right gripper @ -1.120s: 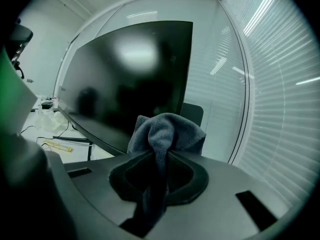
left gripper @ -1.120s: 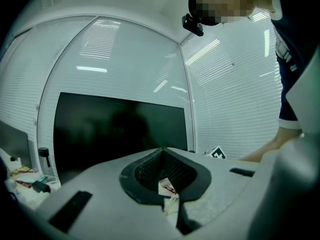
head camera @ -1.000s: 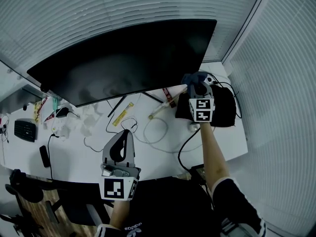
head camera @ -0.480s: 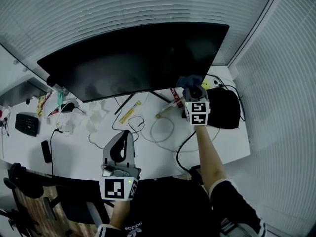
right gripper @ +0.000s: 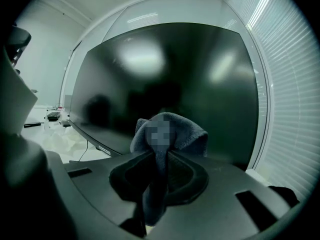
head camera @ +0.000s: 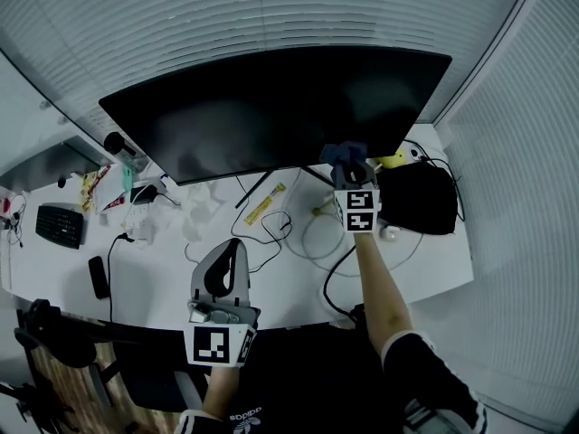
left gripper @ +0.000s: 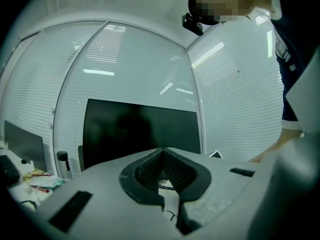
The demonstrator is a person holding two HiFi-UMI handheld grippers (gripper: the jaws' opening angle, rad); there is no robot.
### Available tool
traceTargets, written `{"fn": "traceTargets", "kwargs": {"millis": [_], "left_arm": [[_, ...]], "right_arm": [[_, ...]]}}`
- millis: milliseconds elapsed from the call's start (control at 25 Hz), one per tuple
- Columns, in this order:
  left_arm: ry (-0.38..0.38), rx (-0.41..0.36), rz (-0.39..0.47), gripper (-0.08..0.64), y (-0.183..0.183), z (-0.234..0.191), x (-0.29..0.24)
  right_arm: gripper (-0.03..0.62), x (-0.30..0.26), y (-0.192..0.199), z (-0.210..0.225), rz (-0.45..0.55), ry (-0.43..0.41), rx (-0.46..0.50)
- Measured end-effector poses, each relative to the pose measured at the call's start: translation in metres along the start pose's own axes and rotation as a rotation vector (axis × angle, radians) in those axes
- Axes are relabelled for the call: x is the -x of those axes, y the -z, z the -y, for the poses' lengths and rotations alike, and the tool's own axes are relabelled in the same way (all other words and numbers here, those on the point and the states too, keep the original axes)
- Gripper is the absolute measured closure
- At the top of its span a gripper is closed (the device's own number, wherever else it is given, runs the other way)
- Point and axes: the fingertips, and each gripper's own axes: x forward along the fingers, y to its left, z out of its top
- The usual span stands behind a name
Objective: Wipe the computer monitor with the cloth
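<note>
A wide black curved monitor (head camera: pixel 271 116) stands at the back of the white desk (head camera: pixel 289 278); it fills the right gripper view (right gripper: pixel 170 84) and shows farther off in the left gripper view (left gripper: pixel 140 131). My right gripper (head camera: pixel 348 165) is shut on a blue-grey cloth (head camera: pixel 344 152), whose bunched end (right gripper: pixel 167 134) sticks out just in front of the screen's lower right part. My left gripper (head camera: pixel 224 265) hangs over the desk's near edge, well short of the monitor, jaws shut with nothing between them (left gripper: pixel 165 204).
Cables (head camera: pixel 298 233), a yellow packet (head camera: pixel 264 204) and crumpled white paper (head camera: pixel 204 211) lie under the monitor. A black bag (head camera: pixel 418 199) sits at the desk's right end, a keyboard (head camera: pixel 60 225) at far left. Blinds cover the windows behind.
My right gripper with the cloth has moved up and left towards the monitor's lower edge. The head view has shifted, so the desk sits further right. The left gripper has stayed put.
</note>
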Motion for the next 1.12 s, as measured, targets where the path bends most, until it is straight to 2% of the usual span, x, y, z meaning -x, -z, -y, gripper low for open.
{"fn": "traceTargets", "kwargs": {"millis": [600,960,1120], "left_arm": [[0.020,0.002,0.007,0.554,0.000,-0.089,0.035],[0.006,0.010,0.018,0.554,0.003,-0.128,0.062],[-0.012,0.012,0.011,0.554,0.006,-0.146,0.073]], "right_arm": [[0.548,-0.022,-0.028,-0.139,0.002,-0.055,-0.014],[0.548,-0.036,-0.041,-0.215,0.022,-0.102,-0.038],[0.548,-0.042,-0.048,-0.255,0.031,-0.150,-0.037]]}}
